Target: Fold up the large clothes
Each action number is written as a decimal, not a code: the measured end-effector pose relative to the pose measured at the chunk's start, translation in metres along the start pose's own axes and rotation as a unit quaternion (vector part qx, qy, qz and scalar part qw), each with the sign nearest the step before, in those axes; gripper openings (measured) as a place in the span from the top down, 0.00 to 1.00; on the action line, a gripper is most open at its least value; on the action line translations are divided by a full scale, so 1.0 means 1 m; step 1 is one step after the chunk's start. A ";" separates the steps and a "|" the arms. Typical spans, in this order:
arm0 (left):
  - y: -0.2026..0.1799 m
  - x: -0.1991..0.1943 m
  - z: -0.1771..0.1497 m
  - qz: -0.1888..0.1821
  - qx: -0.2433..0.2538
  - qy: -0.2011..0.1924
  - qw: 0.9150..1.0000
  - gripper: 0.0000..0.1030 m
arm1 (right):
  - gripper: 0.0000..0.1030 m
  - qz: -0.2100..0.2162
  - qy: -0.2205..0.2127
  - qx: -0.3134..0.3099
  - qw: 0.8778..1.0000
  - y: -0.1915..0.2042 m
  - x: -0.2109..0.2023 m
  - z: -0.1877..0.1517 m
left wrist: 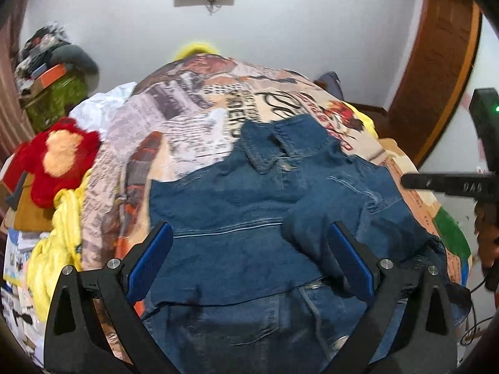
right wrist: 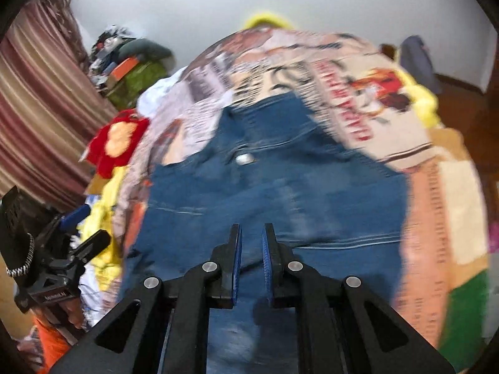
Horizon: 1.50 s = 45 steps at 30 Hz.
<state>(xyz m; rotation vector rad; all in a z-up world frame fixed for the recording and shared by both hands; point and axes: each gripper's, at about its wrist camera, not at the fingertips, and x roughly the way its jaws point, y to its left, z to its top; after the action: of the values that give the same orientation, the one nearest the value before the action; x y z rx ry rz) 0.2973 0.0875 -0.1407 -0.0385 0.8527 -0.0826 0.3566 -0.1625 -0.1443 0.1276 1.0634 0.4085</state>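
A blue denim jacket [left wrist: 249,218] lies spread on a bed with a newspaper-print cover [left wrist: 193,99], collar [left wrist: 268,149] at the far end and a sleeve folded across its right side. My left gripper [left wrist: 249,233] hovers open over the jacket's lower middle, holding nothing. In the right wrist view, which is blurred, the jacket [right wrist: 274,187] fills the middle. My right gripper [right wrist: 251,233] is above the jacket's near hem, its jaws nearly together with a narrow gap; I cannot tell whether cloth is pinched between them. The left gripper also shows at the left of the right wrist view [right wrist: 81,224].
A red plush toy [left wrist: 59,159] and yellow cloth [left wrist: 59,237] lie at the bed's left edge. White cloth [left wrist: 99,109] sits behind them. A cluttered shelf [left wrist: 53,74] and striped curtain [right wrist: 40,124] stand left. A wooden door frame [left wrist: 436,78] is right.
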 end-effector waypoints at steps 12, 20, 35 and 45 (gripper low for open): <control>-0.109 0.061 0.010 -0.052 0.133 0.061 0.988 0.09 | 0.91 -0.092 0.008 0.025 0.995 -0.106 -0.018 -0.033; -0.145 0.125 -0.010 -0.011 0.210 0.140 0.968 0.60 | 0.91 -0.067 0.060 0.065 0.994 -0.135 0.022 -0.059; -0.097 0.048 0.079 0.024 0.122 -0.030 0.992 0.89 | 0.91 -0.094 0.069 -0.001 0.993 -0.115 0.051 -0.081; -0.010 0.040 0.033 0.024 0.045 -0.009 0.999 0.86 | 0.91 -0.084 0.071 0.020 0.994 -0.115 0.051 -0.079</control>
<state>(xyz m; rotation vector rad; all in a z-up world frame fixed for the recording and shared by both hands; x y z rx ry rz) 0.3477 0.0737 -0.1480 0.0660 0.8308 -0.0760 0.3397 -0.2558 -0.2586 0.0445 1.2136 0.2463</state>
